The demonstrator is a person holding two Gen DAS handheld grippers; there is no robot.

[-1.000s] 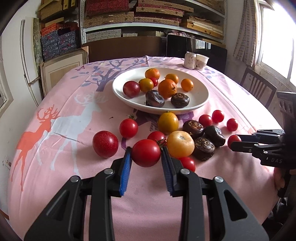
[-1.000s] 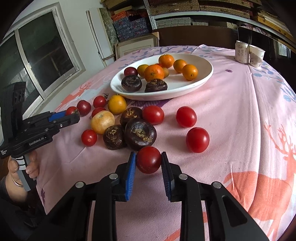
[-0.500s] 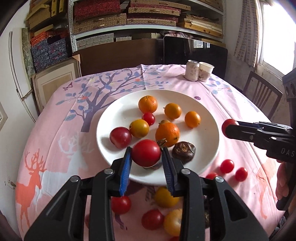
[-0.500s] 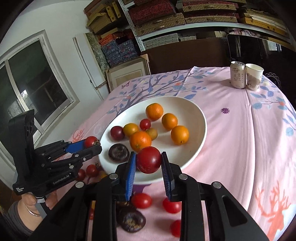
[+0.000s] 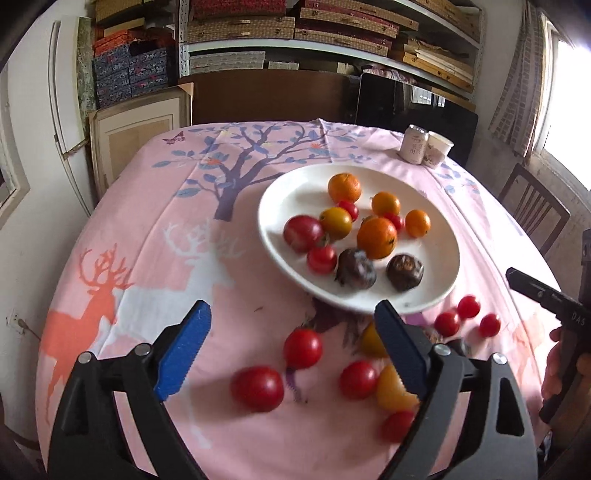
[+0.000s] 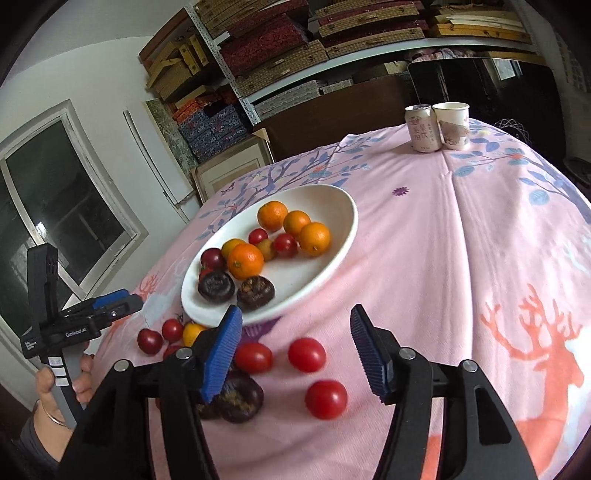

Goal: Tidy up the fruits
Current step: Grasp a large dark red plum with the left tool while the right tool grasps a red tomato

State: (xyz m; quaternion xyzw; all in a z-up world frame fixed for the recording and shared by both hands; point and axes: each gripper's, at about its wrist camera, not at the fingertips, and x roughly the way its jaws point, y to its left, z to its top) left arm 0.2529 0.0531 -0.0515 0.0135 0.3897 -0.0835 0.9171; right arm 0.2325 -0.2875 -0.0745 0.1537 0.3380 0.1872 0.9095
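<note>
A white plate (image 5: pixel 280 192) (image 6: pixel 332 206) holds oranges, dark fruits and tomatoes, among them a small red tomato (image 5: pixel 322 258) near its front rim. My left gripper (image 5: pixel 291 314) hangs short of the plate above the pink tablecloth (image 5: pixel 166 258). Its jaws are opening with nothing between them. My right gripper (image 6: pixel 295 317) is also opening and empty, just in front of the plate. Loose tomatoes (image 6: pixel 306 354) (image 5: pixel 258 387) and dark fruits (image 6: pixel 240 398) lie on the cloth below both. Each gripper shows in the other's view, the right gripper (image 5: pixel 517 280) at the right edge and the left gripper (image 6: pixel 133 301) at the left.
A drinks can (image 6: pixel 423 127) and a paper cup (image 6: pixel 452 123) stand at the table's far edge. A wooden chair (image 5: pixel 532 210) is on the right, and shelves of boxes (image 5: pixel 295 26) line the back wall. A hand (image 6: pixel 55 384) grips the left tool's handle.
Both grippers carried a red tomato over the plate, then their jaws opened and the tomatoes left them. Both have drawn back toward the near side of the table.
</note>
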